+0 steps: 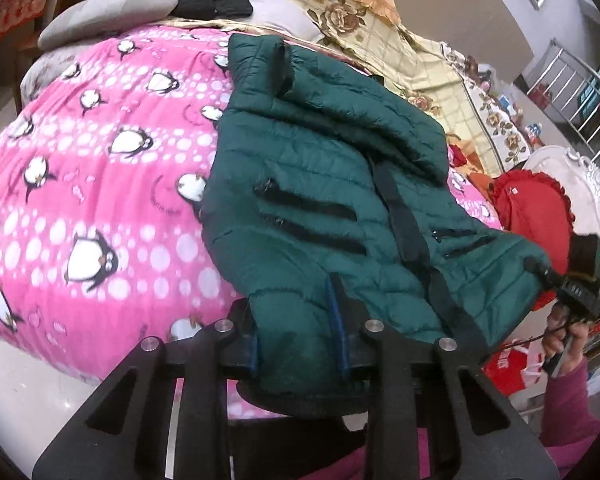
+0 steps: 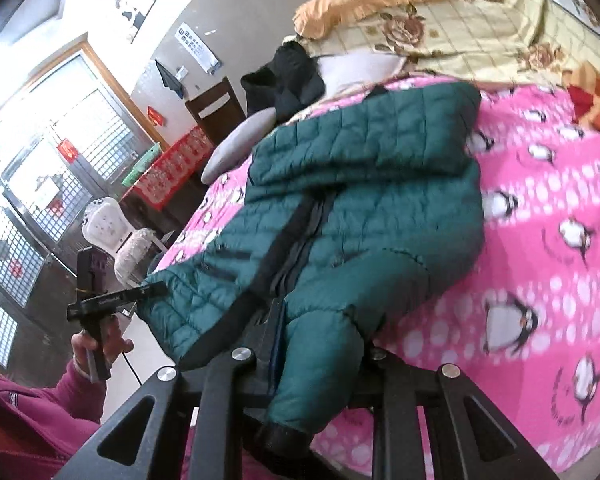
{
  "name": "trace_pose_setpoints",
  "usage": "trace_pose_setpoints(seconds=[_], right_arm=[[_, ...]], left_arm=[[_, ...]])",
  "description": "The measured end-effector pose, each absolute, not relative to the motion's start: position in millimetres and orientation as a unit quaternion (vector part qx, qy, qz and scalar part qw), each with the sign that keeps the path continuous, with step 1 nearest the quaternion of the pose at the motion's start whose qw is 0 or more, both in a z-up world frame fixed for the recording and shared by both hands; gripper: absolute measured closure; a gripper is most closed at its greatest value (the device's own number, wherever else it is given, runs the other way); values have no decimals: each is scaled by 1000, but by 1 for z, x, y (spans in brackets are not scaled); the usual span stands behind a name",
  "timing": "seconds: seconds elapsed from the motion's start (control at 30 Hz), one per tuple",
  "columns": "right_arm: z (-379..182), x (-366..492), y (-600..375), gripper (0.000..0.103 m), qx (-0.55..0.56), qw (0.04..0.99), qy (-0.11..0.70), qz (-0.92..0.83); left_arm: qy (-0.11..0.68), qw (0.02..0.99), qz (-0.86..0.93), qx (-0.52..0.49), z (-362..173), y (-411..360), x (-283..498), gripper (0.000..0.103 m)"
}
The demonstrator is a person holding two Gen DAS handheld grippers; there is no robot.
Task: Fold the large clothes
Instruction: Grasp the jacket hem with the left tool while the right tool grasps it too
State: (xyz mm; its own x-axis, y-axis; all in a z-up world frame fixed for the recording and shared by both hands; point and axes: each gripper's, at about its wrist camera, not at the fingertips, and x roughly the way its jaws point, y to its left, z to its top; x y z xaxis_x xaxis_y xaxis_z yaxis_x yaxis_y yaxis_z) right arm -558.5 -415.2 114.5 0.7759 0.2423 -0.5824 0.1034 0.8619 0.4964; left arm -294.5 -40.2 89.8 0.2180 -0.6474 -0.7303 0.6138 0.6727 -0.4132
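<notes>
Both tongs — left [image 1: 296, 320], right [image 2: 320, 344] — clamp the green jacket's [image 1: 340, 168] near hem at the pink blanket's [image 1: 100, 184] edge.

The jacket [image 1: 324, 184] lies on the blanket [image 1: 100, 184], pillows [image 1: 108, 12] behind it, both tools clamping its near hem.

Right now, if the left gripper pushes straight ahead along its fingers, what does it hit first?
The green puffer jacket. The left gripper is already shut on its near hem, so going forward just bunches more jacket. Beyond it lies the pink penguin blanket; depth past that is unclear.
</notes>
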Motion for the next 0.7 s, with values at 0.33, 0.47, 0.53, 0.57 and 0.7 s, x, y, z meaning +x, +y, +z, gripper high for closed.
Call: trace_pose_setpoints(seconds=[0.33, 0.47, 0.53, 0.57, 0.7], right_arm=[[151, -547, -437, 85, 256, 921, 294, 17], [165, -534, -449, 85, 255, 926, 279, 5], [173, -525, -456, 85, 255, 928, 273, -2], [178, -520, -460, 85, 256, 928, 269, -6], [193, -501, -475, 86, 252, 933, 257, -23]], left_arm=[[458, 789, -408, -35, 120, -46, -275, 83], [427, 803, -414, -34, 147, -57, -262, 83], [412, 811, -414, -37, 157, -64, -253, 83], [408, 813, -414, -39, 161, -67, -249, 83], [383, 824, -414, -49, 181, -81, -226, 83]])
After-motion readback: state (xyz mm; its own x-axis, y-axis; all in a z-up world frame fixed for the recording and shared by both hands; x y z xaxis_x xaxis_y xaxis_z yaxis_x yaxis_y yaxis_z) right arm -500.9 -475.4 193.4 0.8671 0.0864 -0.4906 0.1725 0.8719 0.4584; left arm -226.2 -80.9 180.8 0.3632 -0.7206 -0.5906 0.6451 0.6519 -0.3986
